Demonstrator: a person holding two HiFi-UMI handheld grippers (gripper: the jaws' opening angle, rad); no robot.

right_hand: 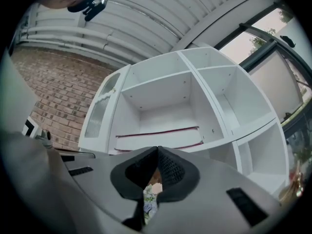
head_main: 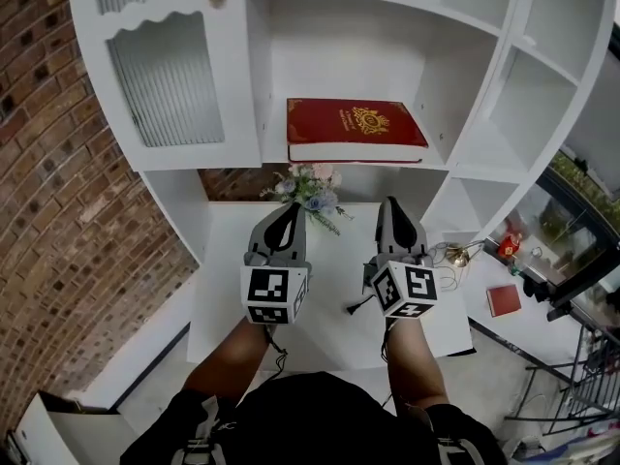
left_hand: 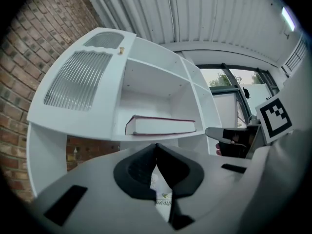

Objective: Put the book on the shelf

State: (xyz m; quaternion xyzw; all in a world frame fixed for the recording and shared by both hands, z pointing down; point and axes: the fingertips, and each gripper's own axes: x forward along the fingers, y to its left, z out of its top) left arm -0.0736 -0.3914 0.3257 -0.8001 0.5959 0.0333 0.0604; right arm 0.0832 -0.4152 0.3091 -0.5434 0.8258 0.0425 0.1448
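The red book with a gold crest lies flat in the middle compartment of the white shelf unit. It shows as a white page edge under a red cover in the left gripper view and the right gripper view. My left gripper hangs below and in front of the shelf, shut, nothing held. My right gripper is beside it, also shut and empty. Both are clear of the book. In their own views the left gripper and the right gripper have their tips touching.
A small flower bunch stands on the white table just past the grippers. A ribbed cabinet door is left of the book. Brick wall at left. A small red item and clutter lie at right.
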